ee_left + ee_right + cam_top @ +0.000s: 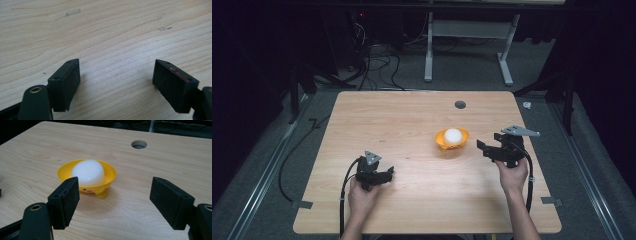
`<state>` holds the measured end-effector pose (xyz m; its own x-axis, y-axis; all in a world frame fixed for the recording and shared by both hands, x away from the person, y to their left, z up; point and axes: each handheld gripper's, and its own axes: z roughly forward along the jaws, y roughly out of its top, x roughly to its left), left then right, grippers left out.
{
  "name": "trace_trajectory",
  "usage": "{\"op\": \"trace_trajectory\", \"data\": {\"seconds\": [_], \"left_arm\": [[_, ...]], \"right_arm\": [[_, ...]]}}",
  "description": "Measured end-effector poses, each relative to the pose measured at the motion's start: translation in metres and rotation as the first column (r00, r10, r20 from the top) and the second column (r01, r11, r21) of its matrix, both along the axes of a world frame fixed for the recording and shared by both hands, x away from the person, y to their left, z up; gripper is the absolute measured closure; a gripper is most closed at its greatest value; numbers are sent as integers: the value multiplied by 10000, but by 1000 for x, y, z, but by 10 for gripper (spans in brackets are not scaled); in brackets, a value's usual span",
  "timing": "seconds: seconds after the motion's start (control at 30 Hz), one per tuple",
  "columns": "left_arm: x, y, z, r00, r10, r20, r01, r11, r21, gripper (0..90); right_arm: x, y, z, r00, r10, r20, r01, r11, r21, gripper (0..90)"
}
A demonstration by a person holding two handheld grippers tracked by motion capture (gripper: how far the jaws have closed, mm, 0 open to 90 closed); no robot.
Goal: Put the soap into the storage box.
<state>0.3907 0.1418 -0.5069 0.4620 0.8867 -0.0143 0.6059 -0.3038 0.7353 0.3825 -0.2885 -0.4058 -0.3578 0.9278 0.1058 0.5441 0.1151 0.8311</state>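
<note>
A small yellow bowl (452, 140) on little feet stands right of the table's middle, with a white rounded object (453, 134) resting in it. My right gripper (482, 146) is held open just right of the bowl, jaws pointing at it. In the right gripper view the yellow bowl (64, 173) and the white object (88, 172) sit a short way ahead, behind the left jaw, and nothing lies between the jaws of the right gripper (113, 192). My left gripper (390, 172) is open low over bare wood at the front left. The left gripper (116, 72) holds nothing.
The wooden table (377, 115) has a round cable hole (460, 104) near its far edge, also seen as the hole (139, 144) beyond the bowl. Tape tabs mark the front corners. Cables and a desk frame (467, 35) stand on the floor behind.
</note>
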Motion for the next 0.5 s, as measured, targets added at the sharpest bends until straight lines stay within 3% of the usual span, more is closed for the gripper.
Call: {"op": "trace_trajectory", "data": {"seconds": [0.5], "left_arm": [[0,0,0,10000,-2,2,2,10000,4,227]], "right_arm": [[-16,-4,-4,10000,59,39,-60,9999,158,248]]}}
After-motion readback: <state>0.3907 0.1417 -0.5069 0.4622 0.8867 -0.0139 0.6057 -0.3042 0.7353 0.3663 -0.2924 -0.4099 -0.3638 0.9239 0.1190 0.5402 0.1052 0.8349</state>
